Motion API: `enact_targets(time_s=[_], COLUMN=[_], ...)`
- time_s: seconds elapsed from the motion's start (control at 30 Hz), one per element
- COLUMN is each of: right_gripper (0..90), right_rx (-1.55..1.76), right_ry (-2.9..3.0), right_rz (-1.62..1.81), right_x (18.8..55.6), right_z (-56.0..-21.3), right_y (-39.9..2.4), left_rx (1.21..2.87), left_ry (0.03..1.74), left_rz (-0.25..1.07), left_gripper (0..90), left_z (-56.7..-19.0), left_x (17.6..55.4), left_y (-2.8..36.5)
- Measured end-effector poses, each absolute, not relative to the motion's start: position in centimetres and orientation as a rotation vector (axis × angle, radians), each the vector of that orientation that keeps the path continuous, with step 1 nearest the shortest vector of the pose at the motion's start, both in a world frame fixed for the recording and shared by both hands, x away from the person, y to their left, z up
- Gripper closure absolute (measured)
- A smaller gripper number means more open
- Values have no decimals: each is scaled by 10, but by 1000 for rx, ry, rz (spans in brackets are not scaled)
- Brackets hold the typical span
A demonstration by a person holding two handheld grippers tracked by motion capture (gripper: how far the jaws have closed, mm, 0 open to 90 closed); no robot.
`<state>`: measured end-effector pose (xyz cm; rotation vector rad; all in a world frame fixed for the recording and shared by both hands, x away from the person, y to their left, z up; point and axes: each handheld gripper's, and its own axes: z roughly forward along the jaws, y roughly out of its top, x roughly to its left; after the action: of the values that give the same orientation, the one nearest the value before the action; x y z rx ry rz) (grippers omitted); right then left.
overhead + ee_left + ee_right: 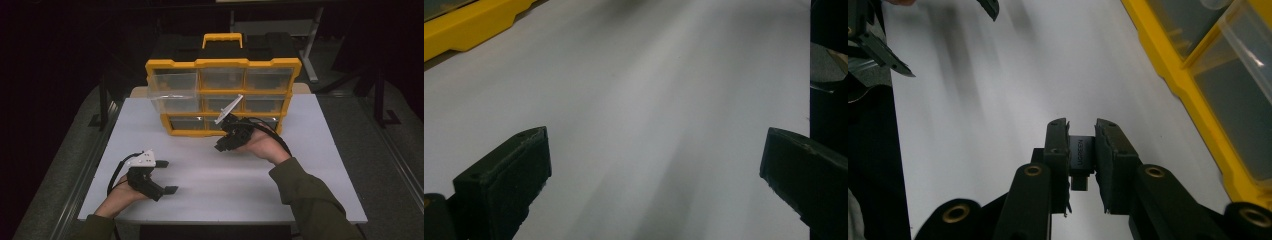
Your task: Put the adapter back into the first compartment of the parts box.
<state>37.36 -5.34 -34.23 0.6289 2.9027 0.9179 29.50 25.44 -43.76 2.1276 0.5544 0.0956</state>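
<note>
Standing on a white worktop in a dark room, the yellow organiser sits far; right tongs pinch a small dark adapter near it, left tongs spread.

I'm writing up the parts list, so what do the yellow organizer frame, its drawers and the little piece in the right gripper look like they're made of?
Organizer frame: looks like moulded plastic, opaque yellow with a dull sheen. Drawers: clear, slightly frosted plastic; you see through the walls. Small piece clamped in the right gripper: dark grey, matte, with faint printed lettering, probably plastic, possibly metal.
</note>
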Motion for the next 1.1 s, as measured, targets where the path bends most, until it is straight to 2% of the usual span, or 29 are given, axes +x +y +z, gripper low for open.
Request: enact_targets(time_s=[1.1], right_gripper=[755], right_rx=[547], right_ry=[2888], right_rz=[998], right_x=[384], right_z=[-268], right_y=[-51], left_rx=[2127], left_ry=[552], left_rz=[94], left_gripper=[0], left_z=[-437], left_x=[295], left_y=[254])
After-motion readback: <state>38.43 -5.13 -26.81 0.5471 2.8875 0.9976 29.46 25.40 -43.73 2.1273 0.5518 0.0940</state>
